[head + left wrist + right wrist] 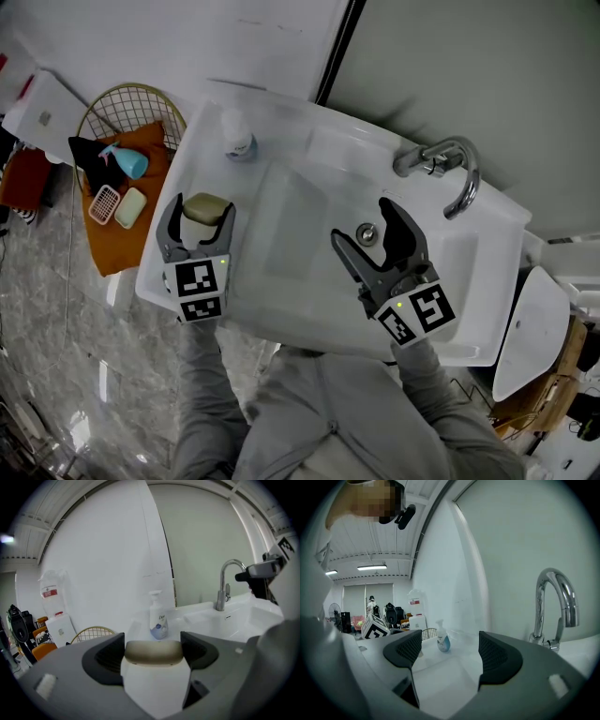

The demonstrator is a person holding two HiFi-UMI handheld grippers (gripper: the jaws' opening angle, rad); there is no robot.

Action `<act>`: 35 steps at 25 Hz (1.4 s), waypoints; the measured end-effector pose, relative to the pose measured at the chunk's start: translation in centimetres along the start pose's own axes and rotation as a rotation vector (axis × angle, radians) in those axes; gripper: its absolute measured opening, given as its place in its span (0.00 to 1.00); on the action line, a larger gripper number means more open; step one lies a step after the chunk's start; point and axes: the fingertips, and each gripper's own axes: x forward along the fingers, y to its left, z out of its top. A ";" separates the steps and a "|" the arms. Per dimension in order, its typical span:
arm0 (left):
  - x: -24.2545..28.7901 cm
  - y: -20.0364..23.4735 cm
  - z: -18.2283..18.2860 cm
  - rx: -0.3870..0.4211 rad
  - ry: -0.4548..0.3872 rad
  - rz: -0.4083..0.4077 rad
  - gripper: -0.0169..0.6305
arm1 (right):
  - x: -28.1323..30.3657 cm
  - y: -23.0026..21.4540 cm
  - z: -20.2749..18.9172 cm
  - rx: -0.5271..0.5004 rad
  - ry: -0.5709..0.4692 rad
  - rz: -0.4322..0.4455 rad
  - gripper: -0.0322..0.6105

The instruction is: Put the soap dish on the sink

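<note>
The soap dish [204, 208], beige on top over a white base, rests on the left ledge of the white sink [328, 141]. My left gripper [202, 210] is open around it, one jaw close on each side. In the left gripper view the dish [153, 651] fills the gap between the jaws. My right gripper [364, 223] hovers open over the basin near the drain, with nothing between its jaws [451, 653].
A pump soap bottle [237, 136] stands on the ledge behind the dish. The chrome tap [450, 164] curves over the basin's far right. Left of the sink, a wire basket [131, 103] and an orange cloth with a blue spray bottle [127, 161] lie on the floor.
</note>
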 end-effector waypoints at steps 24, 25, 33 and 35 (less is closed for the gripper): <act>0.7 -0.2 -4.3 -0.018 0.105 -0.002 0.68 | 0.8 0.1 -0.6 0.004 0.020 0.021 0.64; 0.7 -0.2 -4.6 -0.017 0.113 -0.001 0.68 | 0.9 0.2 -0.7 0.004 0.020 0.023 0.64; 1.1 -0.5 -7.3 0.010 0.181 0.005 0.68 | 0.7 0.2 -0.9 0.007 0.024 0.021 0.64; 1.2 -0.6 -8.0 0.011 0.202 0.005 0.68 | 0.7 0.2 -0.9 0.007 0.023 0.020 0.64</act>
